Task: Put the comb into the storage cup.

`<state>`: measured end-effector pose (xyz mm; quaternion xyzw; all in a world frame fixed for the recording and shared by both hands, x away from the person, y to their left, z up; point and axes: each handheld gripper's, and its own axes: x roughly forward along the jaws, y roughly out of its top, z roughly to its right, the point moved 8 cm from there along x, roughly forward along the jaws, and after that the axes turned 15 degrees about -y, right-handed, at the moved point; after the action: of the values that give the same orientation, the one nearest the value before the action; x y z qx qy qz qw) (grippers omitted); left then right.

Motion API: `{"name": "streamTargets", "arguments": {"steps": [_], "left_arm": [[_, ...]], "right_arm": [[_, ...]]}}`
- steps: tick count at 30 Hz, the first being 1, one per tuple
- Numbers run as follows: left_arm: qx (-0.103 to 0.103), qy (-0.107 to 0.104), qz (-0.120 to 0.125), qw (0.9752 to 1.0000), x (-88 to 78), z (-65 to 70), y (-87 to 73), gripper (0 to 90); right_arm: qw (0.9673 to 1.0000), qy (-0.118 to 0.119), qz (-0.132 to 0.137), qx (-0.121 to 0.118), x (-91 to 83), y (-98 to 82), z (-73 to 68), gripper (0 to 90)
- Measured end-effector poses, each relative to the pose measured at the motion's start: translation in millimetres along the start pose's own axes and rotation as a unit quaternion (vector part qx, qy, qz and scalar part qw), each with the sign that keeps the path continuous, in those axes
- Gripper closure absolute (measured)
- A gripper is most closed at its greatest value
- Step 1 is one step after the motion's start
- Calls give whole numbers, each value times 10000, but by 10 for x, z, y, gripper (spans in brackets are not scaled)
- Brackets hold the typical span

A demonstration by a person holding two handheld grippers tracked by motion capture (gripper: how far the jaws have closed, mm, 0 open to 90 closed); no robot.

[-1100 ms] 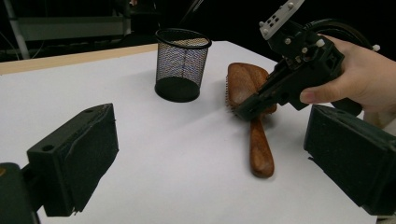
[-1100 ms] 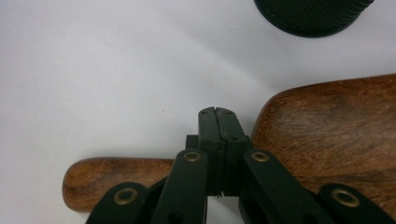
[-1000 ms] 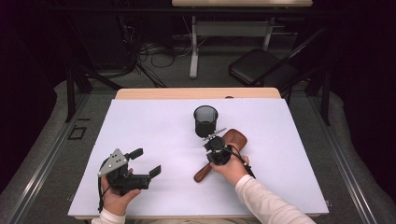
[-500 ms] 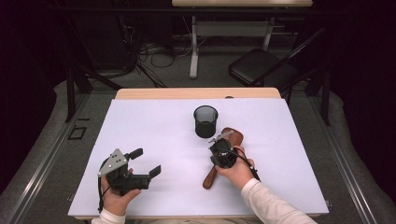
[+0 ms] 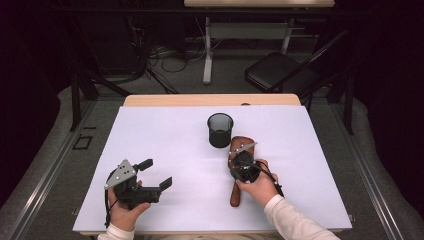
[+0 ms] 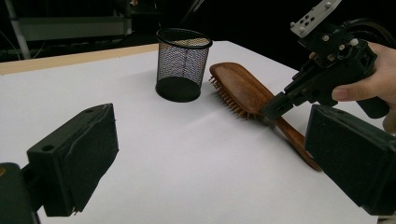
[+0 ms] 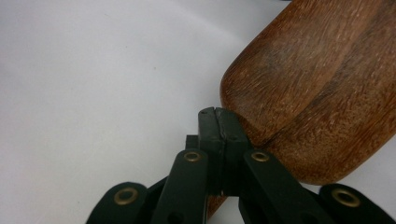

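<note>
Beside the pressed-together fingers of the right gripper (image 7: 218,122) lies the wooden hairbrush (image 5: 239,165), touching them, ungripped; left gripper (image 5: 156,174) fingers gape wide, empty, well apart from it.

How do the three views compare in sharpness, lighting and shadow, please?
High view: the white table is evenly lit against a dark room, with faint shadows. Left gripper view: the mesh cup and hairbrush are sharp, its own near jaws soft, and a shadow lies under the brush. Right gripper view: the wood grain is crisp and the table glares pale.
</note>
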<state>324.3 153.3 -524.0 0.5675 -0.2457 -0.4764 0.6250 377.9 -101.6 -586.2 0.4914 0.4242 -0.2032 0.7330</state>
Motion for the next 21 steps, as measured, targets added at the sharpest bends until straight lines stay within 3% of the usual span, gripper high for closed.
{"name": "streamTargets", "arguments": {"steps": [21], "left_arm": [[-20, 3, 6, 10000, 3, -1, -3, 30]], "right_arm": [[10000, -25, -51, 39, -37, -74, 86, 900]]}}
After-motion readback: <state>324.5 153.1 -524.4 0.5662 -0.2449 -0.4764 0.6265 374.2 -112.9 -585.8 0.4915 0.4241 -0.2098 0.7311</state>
